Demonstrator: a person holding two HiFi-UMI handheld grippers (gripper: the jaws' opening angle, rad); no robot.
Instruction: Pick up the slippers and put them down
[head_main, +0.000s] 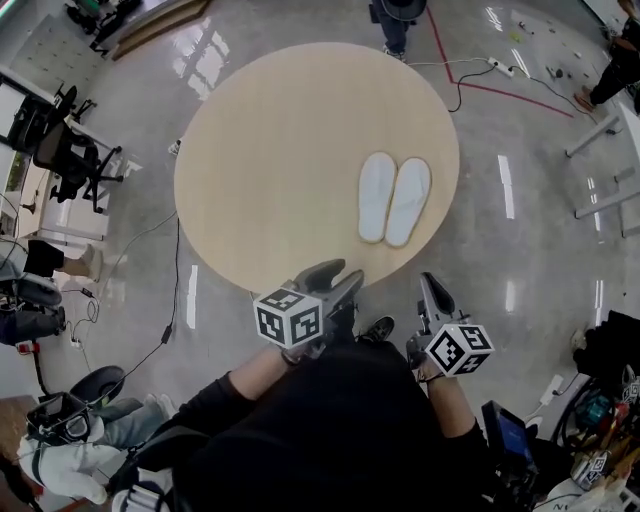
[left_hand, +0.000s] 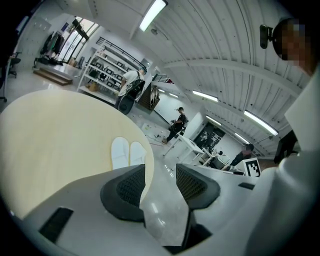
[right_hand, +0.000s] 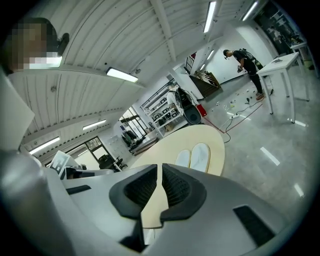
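Observation:
Two white slippers (head_main: 393, 200) lie side by side, soles down, on the right part of a round beige table (head_main: 270, 170). Both grippers hang off the table's near edge, over the floor, short of the slippers. My left gripper (head_main: 338, 277) is open with nothing between its pads (left_hand: 131, 187); past them the slippers (left_hand: 127, 152) show on the table (left_hand: 55, 135). My right gripper (head_main: 430, 283) is shut and empty, its pads (right_hand: 172, 187) nearly touching. In the right gripper view the slippers (right_hand: 194, 156) lie near the table's (right_hand: 160, 150) right edge.
Grey polished floor surrounds the table. Office chairs (head_main: 70, 150) and desks stand at the left. A power strip (head_main: 497, 66) with cables lies beyond the table, near a standing person (head_main: 395, 20). White table legs (head_main: 600, 140) stand at the right.

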